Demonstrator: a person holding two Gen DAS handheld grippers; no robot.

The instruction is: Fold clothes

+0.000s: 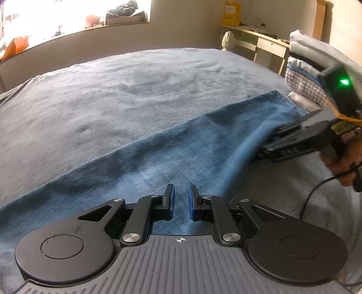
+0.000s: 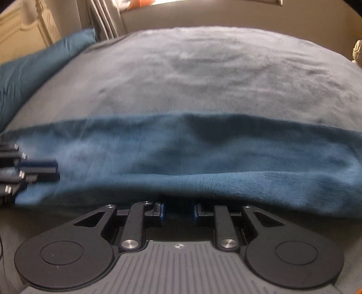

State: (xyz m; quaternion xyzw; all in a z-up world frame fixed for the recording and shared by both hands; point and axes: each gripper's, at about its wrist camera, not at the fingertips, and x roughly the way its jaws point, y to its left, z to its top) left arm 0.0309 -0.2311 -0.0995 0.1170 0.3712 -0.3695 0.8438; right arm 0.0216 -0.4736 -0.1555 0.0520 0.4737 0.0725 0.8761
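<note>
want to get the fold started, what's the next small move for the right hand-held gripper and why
Probably pinch the near edge firmly before lifting: the blue garment lies across the grey blanket, its near edge drapes over the right hand-held gripper, hiding its fingertips, so the grip is unclear.

1. The place is a bedroom in a home: a wide bed [image 1: 117, 90] covered with a soft grey blanket fills most of both views.
2. A cream carved headboard [image 2: 25, 27] stands at the bed's far left in the right wrist view, with a blue pillow [image 2: 40, 61] lying beside it.
3. A carved white bedpost knob [image 1: 228, 39] rises at one corner of the bed.
4. A pale wooden desk [image 1: 260, 38] with a drawer stands against the wall, a yellow box [image 1: 231, 12] on it.
5. A bright window sill [image 1: 90, 22] holds household clutter.
6. A stack of folded laundry [image 1: 305, 74] sits at the bed's edge.
</note>
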